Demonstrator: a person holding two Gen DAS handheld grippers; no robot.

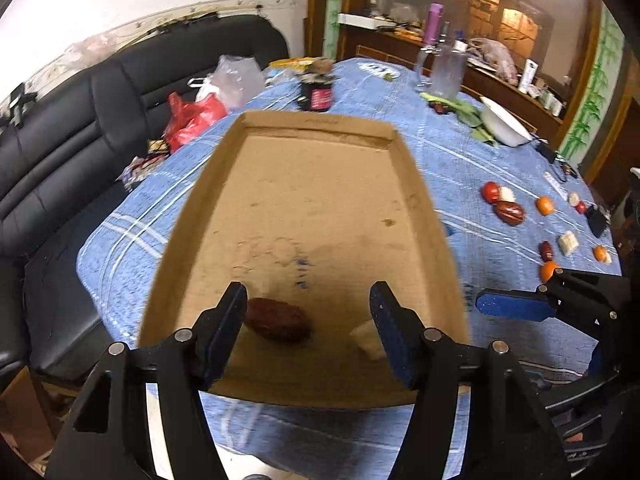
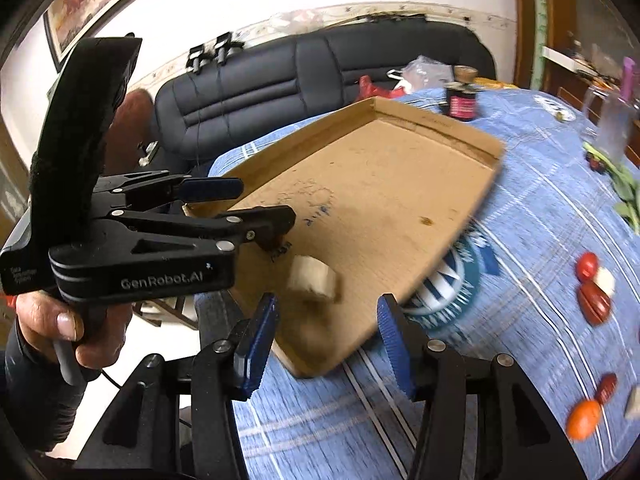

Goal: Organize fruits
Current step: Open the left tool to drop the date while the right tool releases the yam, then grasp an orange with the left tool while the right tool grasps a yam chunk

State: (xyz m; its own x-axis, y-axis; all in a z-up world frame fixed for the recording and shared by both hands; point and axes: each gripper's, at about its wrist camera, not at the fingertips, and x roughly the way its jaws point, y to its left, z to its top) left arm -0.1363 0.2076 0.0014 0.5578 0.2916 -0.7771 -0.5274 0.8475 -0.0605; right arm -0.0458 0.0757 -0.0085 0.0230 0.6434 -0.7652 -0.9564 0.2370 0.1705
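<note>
Left gripper jaws apart, holding nothing, over the near end of the cardboard tray. Red date lies on the tray floor just beside its left finger; white chunk by the right finger. Right gripper also spread and holding nothing, the white chunk just ahead. Remaining fruits sit on the tabletop, right of the tray.

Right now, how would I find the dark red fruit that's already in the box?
Look for the big flat cardboard tray on the blue tablecloth. At its near end, just past the left gripper, lies a wrinkly dark red date. The pale white chunk is its only neighbour in the tray, and the other red fruits sit out on the cloth to the right.
</note>
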